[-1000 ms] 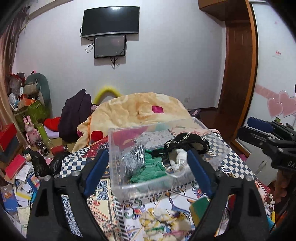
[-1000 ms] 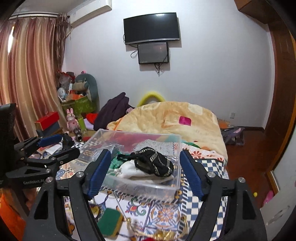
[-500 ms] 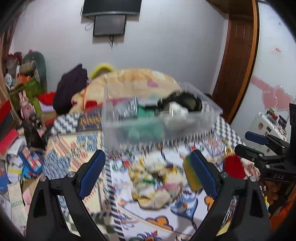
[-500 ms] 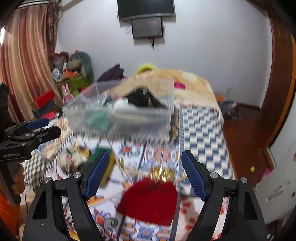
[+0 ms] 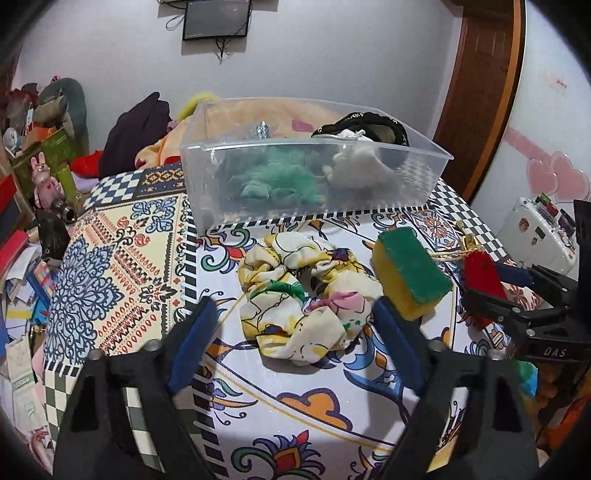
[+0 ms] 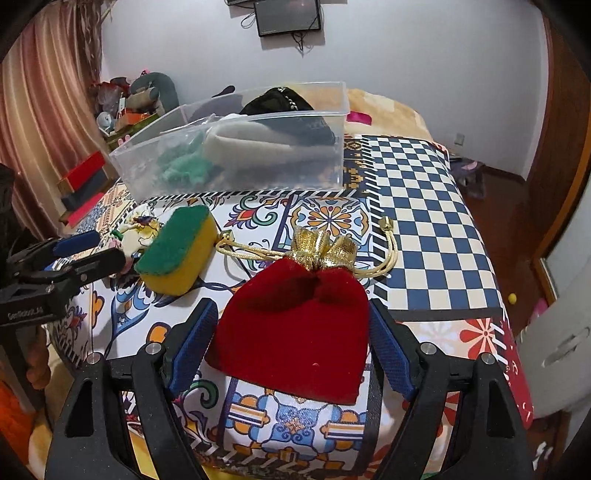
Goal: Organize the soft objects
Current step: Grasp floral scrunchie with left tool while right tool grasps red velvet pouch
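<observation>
1. Left gripper (image 5: 291,332): jaws wide apart, holding nothing. Blue pads sit on either side of the floral scrunchie (image 5: 306,295); whether they touch it can't be told.
2. Right gripper (image 6: 291,339): jaws wide apart, nothing clamped. The red pouch (image 6: 295,332) lies between the pads, close to both; contact can't be told.
3. Scrunchie: cream fabric with a colourful print, lying flat on the patterned tablecloth (image 5: 122,258), just in front of the clear bin (image 5: 314,162).
4. Sponge (image 5: 410,273): yellow with a green scrub top, tilted, just right of the scrunchie and near the left gripper's right pad. In the right wrist view it lies left of the pouch (image 6: 177,251).
5. Pouch: red velvet with a gold top and gold drawstring cord (image 6: 388,251), flat on the cloth near the table's front edge.
6. Clear bin (image 6: 240,155): at the back of the table. Inside it are a green fuzzy item (image 5: 280,181), a white soft item (image 5: 358,170) and a black item with gold trim (image 5: 369,125).
7. Behind the table: a bed with a yellow blanket (image 6: 384,107) and a screen on the wall (image 6: 288,14).
</observation>
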Demonstrator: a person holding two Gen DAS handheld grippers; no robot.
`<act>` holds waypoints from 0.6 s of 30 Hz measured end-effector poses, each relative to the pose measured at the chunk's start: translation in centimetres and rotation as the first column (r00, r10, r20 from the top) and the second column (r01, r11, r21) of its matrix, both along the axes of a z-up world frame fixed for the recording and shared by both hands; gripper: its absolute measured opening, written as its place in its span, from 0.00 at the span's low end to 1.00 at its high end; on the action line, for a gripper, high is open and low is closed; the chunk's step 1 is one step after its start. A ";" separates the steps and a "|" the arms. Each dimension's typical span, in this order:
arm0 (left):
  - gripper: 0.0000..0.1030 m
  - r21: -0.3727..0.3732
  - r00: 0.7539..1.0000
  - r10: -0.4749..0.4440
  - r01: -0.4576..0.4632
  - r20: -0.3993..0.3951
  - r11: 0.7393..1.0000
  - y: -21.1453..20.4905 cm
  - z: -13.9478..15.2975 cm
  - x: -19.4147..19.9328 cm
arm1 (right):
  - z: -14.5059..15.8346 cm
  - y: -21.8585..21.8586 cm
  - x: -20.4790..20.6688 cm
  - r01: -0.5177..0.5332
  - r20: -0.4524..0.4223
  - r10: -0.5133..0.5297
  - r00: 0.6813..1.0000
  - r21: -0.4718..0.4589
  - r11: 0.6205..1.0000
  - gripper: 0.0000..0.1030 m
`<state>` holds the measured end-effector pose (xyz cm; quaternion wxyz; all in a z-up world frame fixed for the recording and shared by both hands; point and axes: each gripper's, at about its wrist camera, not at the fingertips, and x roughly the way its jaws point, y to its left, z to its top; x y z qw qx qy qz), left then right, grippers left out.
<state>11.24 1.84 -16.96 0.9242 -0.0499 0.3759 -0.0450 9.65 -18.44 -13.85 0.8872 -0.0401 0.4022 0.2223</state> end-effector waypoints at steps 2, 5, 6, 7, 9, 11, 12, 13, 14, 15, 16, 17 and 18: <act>0.65 -0.020 1.000 -0.007 0.006 -0.009 1.000 0.3 -0.3 0.0 | 0.0 0.1 -0.3 -0.002 0.009 0.002 1.000 -0.005 1.000 0.77; 0.53 -0.056 0.999 -0.026 0.025 -0.022 0.998 0.5 -0.7 -0.1 | 0.0 0.4 -0.5 -0.010 0.027 0.010 1.000 -0.020 1.000 0.73; 0.52 -0.054 0.999 -0.031 0.030 -0.017 0.998 0.5 -0.7 -0.2 | 0.0 0.4 -0.5 -0.013 0.032 0.014 0.999 -0.023 1.000 0.69; 0.45 -0.052 0.999 -0.038 0.038 -0.016 0.998 0.3 -0.7 -0.2 | 0.0 0.6 -0.7 -0.020 0.037 0.021 0.999 -0.024 1.000 0.64; 0.36 -0.057 0.998 -0.058 0.057 -0.017 0.997 0.2 -0.7 -0.4 | 0.1 0.9 -0.8 -0.042 0.053 0.044 0.998 -0.041 0.998 0.60; 0.31 -0.052 0.998 -0.064 0.063 -0.011 0.997 0.1 -0.7 -0.6 | 0.2 1.2 -0.9 -0.055 0.070 0.059 0.996 -0.054 0.997 0.53; 0.27 -0.049 0.998 -0.065 0.065 -0.010 0.997 0.0 -0.7 -0.8 | 0.2 1.4 -1.0 -0.061 0.076 0.066 0.995 -0.058 0.996 0.49; 0.24 -0.048 0.998 -0.066 0.066 -0.007 0.997 0.0 -0.6 -1.0 | 0.3 1.5 -1.0 -0.068 0.082 0.073 0.994 -0.058 0.996 0.45; 0.23 -0.050 0.998 -0.067 0.067 -0.002 0.997 0.0 -0.5 -1.1 | 0.4 1.5 -1.1 -0.071 0.087 0.076 0.993 -0.056 0.996 0.44; 0.22 -0.052 0.998 -0.067 0.067 0.002 0.996 0.0 -0.4 -1.3 | 0.4 1.4 -1.0 -0.073 0.088 0.077 0.993 -0.052 0.996 0.41; 0.21 -0.054 0.998 -0.064 0.064 0.008 0.996 0.1 -0.2 -1.6 | 0.5 1.4 -1.0 -0.074 0.089 0.077 0.993 -0.046 0.996 0.38; 0.21 -0.053 0.998 -0.061 0.062 0.015 0.997 0.2 0.0 -1.8 | 0.5 1.3 -0.9 -0.075 0.089 0.078 0.993 -0.038 0.996 0.36; 0.20 -0.053 0.998 -0.058 0.059 0.021 0.997 0.2 0.2 -2.0 | 0.6 1.2 -0.8 -0.075 0.089 0.078 0.993 -0.030 0.997 0.33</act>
